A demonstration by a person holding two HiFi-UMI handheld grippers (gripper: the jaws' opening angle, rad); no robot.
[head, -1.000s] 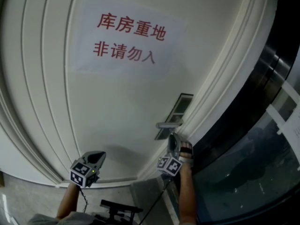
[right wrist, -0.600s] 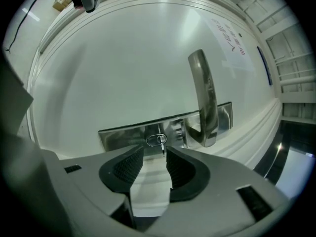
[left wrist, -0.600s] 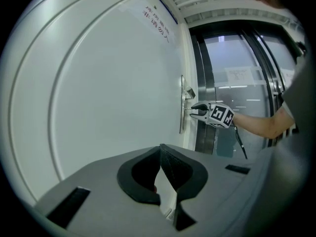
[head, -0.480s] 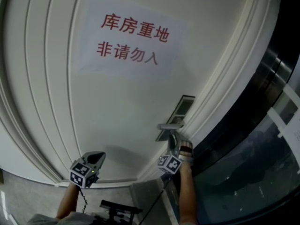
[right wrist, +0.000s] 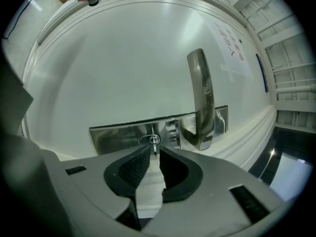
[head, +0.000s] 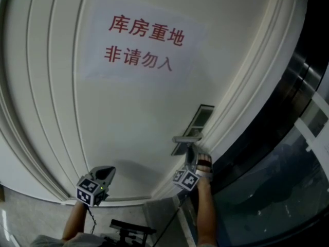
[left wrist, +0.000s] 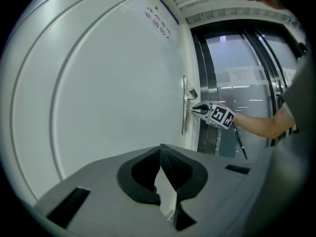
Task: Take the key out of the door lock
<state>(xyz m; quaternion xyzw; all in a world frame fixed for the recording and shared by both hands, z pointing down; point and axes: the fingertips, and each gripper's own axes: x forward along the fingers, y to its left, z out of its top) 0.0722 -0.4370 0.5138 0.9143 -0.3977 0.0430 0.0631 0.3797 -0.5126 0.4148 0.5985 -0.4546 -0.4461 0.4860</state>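
Right hand-held gripper (right wrist: 154, 151): jaws just closed, tips pinching key (right wrist: 154, 143), shallow bite. Key seated in lock plate (right wrist: 118, 137) cylinder, beside handle (right wrist: 201, 102), at latch edge of door (right wrist: 98, 73). Pull straight out along key axis, no twist, keep level. Left hand-held gripper (left wrist: 160, 148) clenched empty, idle.

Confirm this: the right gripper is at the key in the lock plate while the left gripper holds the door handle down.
Not the left gripper: the head view shows it low, well clear of the door handle, and its own view shows jaws together on nothing. The right gripper is at the key in the lock plate, its jaws having just been closing around it.
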